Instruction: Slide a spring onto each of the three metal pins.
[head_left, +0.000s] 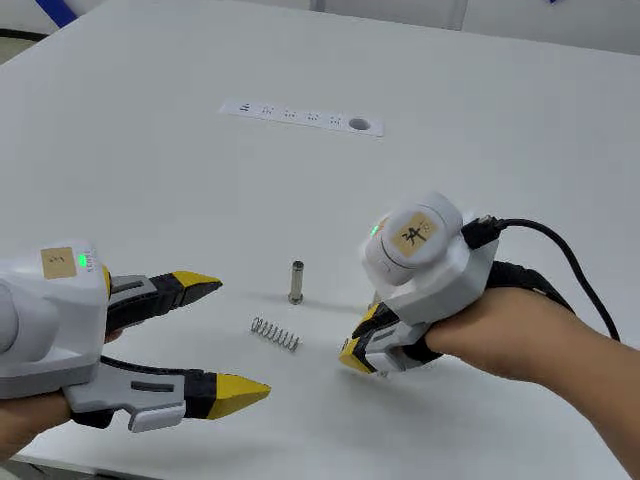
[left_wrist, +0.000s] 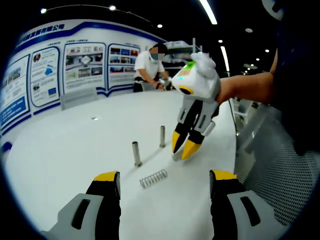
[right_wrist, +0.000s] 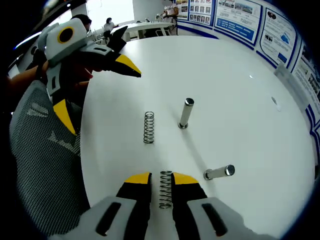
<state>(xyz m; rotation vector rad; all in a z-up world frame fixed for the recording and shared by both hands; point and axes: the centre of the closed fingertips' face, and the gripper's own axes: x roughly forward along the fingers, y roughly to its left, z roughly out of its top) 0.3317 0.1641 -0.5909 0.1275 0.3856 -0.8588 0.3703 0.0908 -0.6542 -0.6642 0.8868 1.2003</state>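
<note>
One steel pin (head_left: 297, 282) stands upright on the white table (head_left: 150, 170), and a loose spring (head_left: 275, 333) lies just in front of it. In the left gripper view that spring (left_wrist: 153, 178) lies between my open jaws, ahead of two upright pins (left_wrist: 136, 153) (left_wrist: 162, 136). My left gripper (head_left: 230, 338) is open and holds nothing. My right gripper (head_left: 358, 350) points down at the table right of the pin. It is shut on a second spring (right_wrist: 165, 189), with the other spring (right_wrist: 149, 127) and two pins (right_wrist: 185, 113) (right_wrist: 219, 172) beyond its jaws.
A white socket strip (head_left: 300, 115) lies further back on the table. A black cable (head_left: 560, 250) runs from the right gripper over the person's hand. A mesh chair (left_wrist: 280, 165) stands at the table's edge. A person (left_wrist: 150, 67) stands at a far table.
</note>
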